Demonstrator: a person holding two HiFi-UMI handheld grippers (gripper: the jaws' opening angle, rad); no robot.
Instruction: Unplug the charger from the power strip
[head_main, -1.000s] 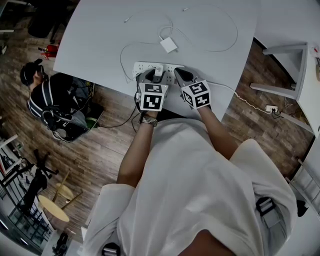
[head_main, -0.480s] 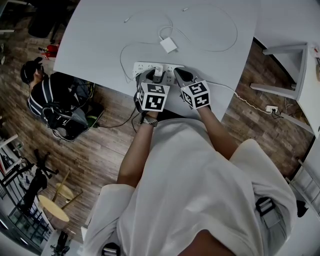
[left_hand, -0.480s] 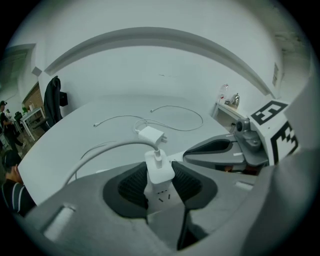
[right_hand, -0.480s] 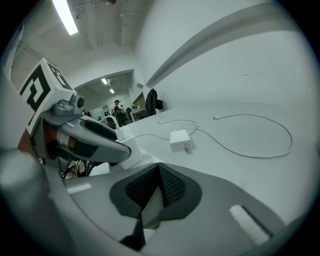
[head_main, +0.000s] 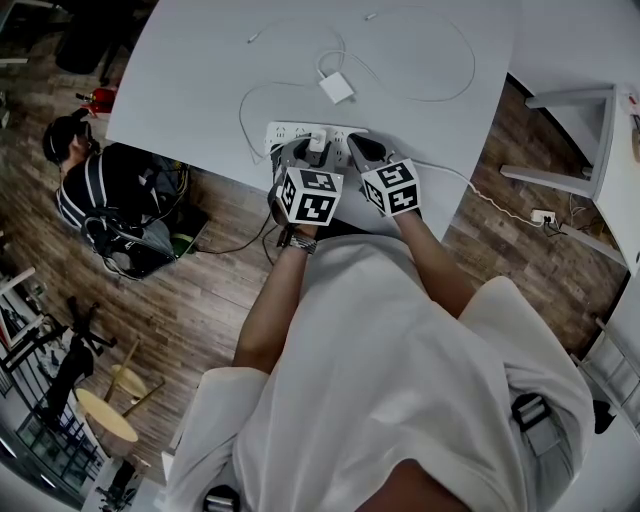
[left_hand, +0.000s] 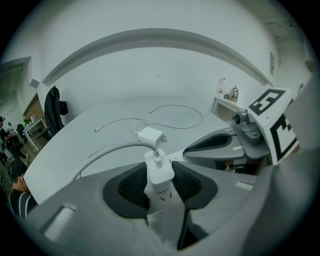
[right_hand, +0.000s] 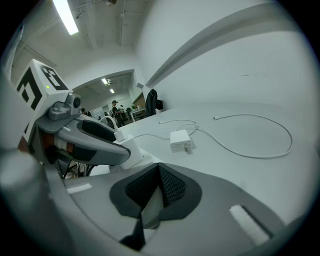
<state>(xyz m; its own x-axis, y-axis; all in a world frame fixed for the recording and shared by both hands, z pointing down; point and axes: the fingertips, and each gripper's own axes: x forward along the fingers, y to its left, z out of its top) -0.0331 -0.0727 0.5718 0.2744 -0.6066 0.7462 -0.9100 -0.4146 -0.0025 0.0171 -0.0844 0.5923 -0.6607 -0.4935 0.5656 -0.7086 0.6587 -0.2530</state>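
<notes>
At the near edge of a white table (head_main: 200, 80), the left gripper (left_hand: 160, 167) closes its pads wide on the flanks of the charger (left_hand: 160, 176), which is still seated in the power strip (head_main: 290, 131). The right gripper (right_hand: 159, 167), jaws together and empty, points at the strip alongside. A clean removal likely needs a straight pull with the strip pinned. Only the left gripper view shows the grip; in the head view the grippers' own bodies hide it.

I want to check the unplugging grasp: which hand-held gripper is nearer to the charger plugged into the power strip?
Left. The left hand-held gripper has its jaws closed on the charger. The right hand-held gripper, jaws shut, is apart, to the charger's right over the power strip.
</notes>
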